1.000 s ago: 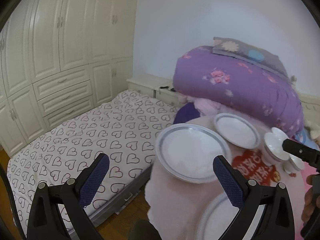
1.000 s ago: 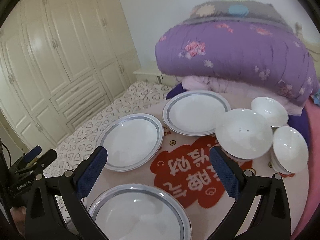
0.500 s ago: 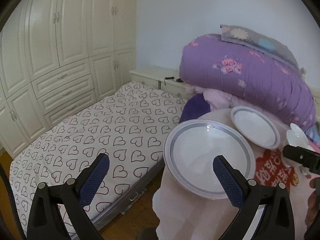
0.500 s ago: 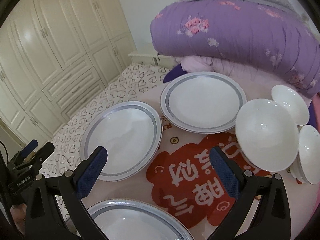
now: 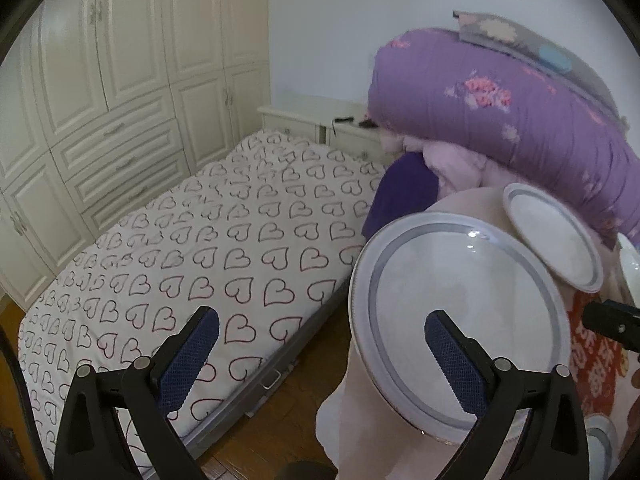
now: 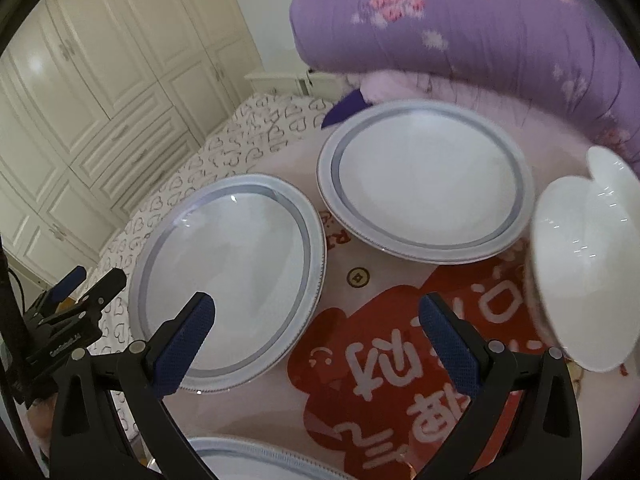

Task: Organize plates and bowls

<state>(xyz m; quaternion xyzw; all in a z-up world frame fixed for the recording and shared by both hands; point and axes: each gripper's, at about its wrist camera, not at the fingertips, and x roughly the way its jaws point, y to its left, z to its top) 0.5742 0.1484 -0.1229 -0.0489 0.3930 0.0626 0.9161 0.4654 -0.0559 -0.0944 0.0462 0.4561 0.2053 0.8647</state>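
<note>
Purple quilt [image 6: 460, 20], bulky and rolled, piled at the back of the surface [image 6: 400, 300] on folded pink bedding. Beyond the surface's left edge, a bed [image 5: 192, 248] in a heart-print sheet, with cream wardrobes [image 5: 100, 80] along the wall. Over the surface itself, a pale cloth with a red printed panel [image 6: 420, 340], probably there to keep the crockery from sliding or chipping.

Three grey-banded plates laid flat and apart, none stacked yet: the near-left plate [image 6: 228, 280] close to the edge, the far plate [image 6: 424, 184] just beside it, and only the rim of a third plate [image 6: 260, 460] at the bottom of the right view. Two white bowls at the right: a large bowl [image 6: 580, 280] and a second bowl [image 6: 612, 176] partly hidden behind it; more possible out of frame.

Left gripper [image 5: 320, 344] with fingers spread wide, gripping nothing, one finger over the near-left plate and the other off the edge, seemingly lined up to straddle its rim. Right gripper [image 6: 316, 328] likewise wide apart and empty, hovering above the cloth between plates and bowls.
</note>
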